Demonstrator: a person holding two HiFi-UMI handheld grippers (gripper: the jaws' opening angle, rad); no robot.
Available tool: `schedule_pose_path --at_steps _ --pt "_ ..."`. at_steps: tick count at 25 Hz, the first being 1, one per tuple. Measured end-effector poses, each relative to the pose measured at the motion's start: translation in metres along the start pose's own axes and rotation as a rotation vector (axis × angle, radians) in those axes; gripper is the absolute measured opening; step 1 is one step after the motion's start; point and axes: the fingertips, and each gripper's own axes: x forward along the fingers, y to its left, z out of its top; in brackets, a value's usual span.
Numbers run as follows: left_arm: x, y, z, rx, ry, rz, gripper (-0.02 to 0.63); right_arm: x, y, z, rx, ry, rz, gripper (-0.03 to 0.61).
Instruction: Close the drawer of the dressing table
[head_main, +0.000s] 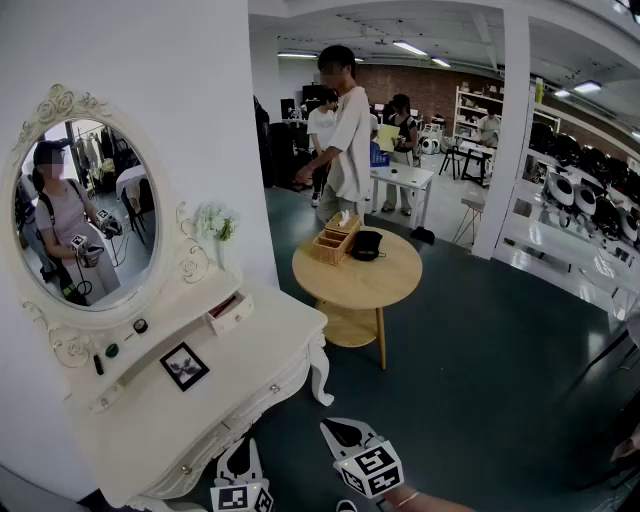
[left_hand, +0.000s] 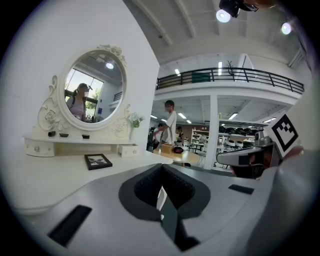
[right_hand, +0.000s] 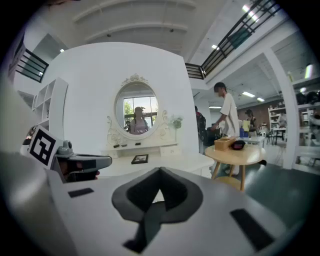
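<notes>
The white dressing table (head_main: 235, 385) with an oval mirror (head_main: 85, 220) stands at the left. A small drawer (head_main: 230, 311) at the right end of its upper shelf is pulled out, with something reddish inside; it also shows as the small drawer (left_hand: 129, 150) and the small drawer (right_hand: 170, 149) in the gripper views. My left gripper (head_main: 240, 458) hangs at the table's front edge, shut and empty, as the left gripper (left_hand: 161, 192) view shows. My right gripper (head_main: 346, 433) is beside it over the floor, also shut and empty, as the right gripper (right_hand: 159, 192) view shows. Both are well short of the drawer.
A small framed picture (head_main: 184, 365) lies on the tabletop. White flowers (head_main: 216, 224) stand by the mirror. A round wooden table (head_main: 385, 285) with a wooden box (head_main: 337, 240) stands behind. A person (head_main: 345, 140) stands by it, others farther back.
</notes>
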Motion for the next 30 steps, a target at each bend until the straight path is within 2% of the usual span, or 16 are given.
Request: schedule_pose_path --at_steps 15,19,30 --pt "0.034 -0.017 0.002 0.004 0.001 0.030 0.000 0.014 -0.033 0.007 0.003 -0.026 0.051 0.003" --pt "0.041 -0.021 0.003 -0.008 0.004 0.048 0.000 0.016 -0.043 0.007 0.008 -0.037 0.041 0.003" --pt "0.057 -0.024 -0.001 0.006 0.022 0.053 0.000 0.025 -0.068 0.006 0.034 -0.016 0.030 0.149"
